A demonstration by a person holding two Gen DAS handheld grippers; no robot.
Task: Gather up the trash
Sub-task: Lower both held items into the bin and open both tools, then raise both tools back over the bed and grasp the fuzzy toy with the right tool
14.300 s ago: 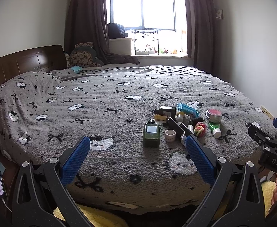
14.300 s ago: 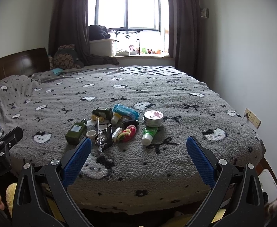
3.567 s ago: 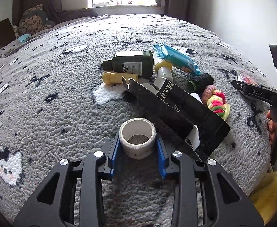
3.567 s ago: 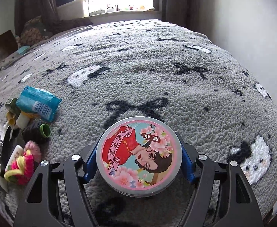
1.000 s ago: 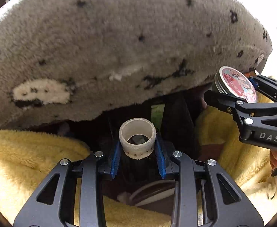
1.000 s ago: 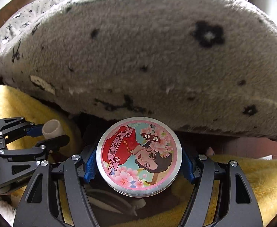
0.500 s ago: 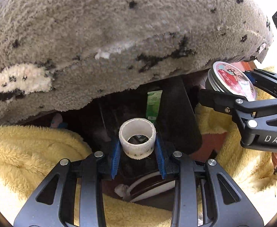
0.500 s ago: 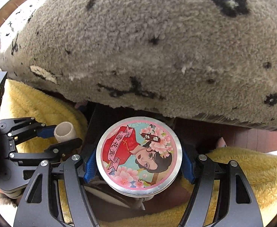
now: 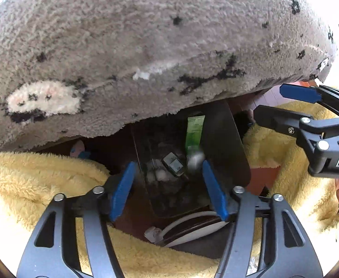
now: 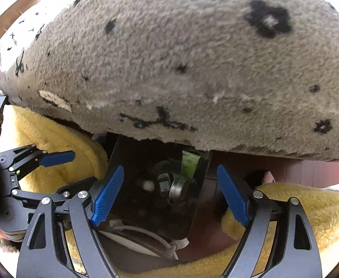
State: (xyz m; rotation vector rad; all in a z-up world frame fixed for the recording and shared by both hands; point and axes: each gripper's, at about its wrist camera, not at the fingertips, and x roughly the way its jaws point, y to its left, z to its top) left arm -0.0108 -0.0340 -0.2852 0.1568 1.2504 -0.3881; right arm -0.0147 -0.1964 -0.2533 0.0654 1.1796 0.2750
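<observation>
A grey fleece bed cover [image 9: 127, 46] with black bows and white sheep-like patches fills the upper half of both views, its ragged lower edge hanging over the side of the bed. Below it, yellow plush fabric [image 9: 42, 176] lies on both sides of a dark gap. In that gap stands a black trash bin [image 9: 225, 143], its opening facing up under the cover's edge. The left claw [image 9: 168, 188] hangs above the bin with its blue-padded fingers spread wide and nothing between them. The right claw [image 10: 169, 195] is likewise over the bin, fingers wide apart and empty; in the left wrist view it shows at the right edge, just beside the bin's rim. The collected trash lies inside the bin: a green tube [image 9: 194, 132] leans upright against the far wall, a round metal tin [image 10: 178, 188] rests tilted on its edge just below the tube, a dark green bottle [image 9: 173, 164] lies beside the tin, and a small white tape roll [image 10: 148, 185] sits to the left of them. A white cable [image 10: 141, 234] curls on the floor at the near side of the bin.
</observation>
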